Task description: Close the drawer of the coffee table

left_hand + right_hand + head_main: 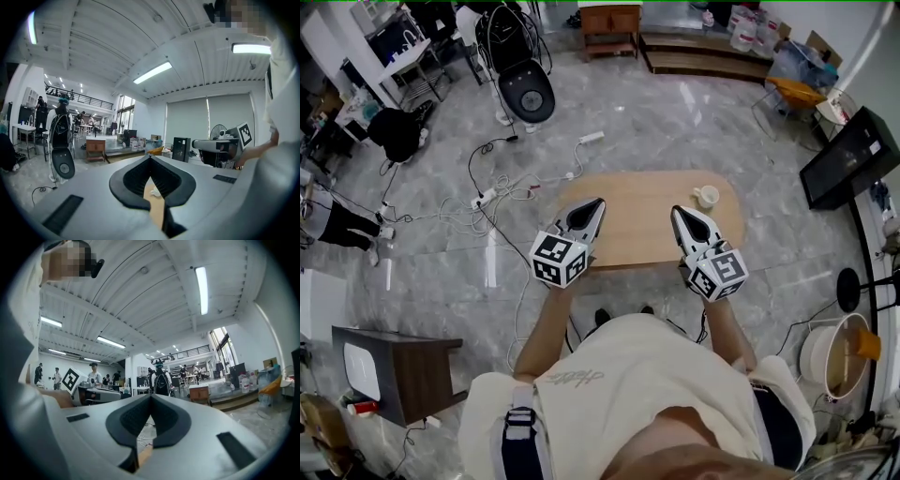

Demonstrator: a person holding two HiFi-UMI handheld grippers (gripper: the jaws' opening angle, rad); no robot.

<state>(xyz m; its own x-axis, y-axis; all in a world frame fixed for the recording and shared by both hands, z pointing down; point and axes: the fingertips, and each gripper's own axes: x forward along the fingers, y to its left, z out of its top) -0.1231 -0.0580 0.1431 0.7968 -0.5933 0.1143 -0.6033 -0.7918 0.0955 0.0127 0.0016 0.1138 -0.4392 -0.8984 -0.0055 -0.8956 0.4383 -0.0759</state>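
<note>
Two grippers hang side by side over the near edge of the desk, one in each of our hands. We see the left gripper with its jaws together at the tips and nothing between them. The slit below the tips shows only the desk top and a white cup. The right gripper is the same: jaws meeting at the tips, empty. The desk sits under and ahead of both grippers. The cup stands on it just ahead and to the right of the right gripper. We cannot make out the drawer in any view. Cables lie on the floor ahead and to the left of the left gripper.
</note>
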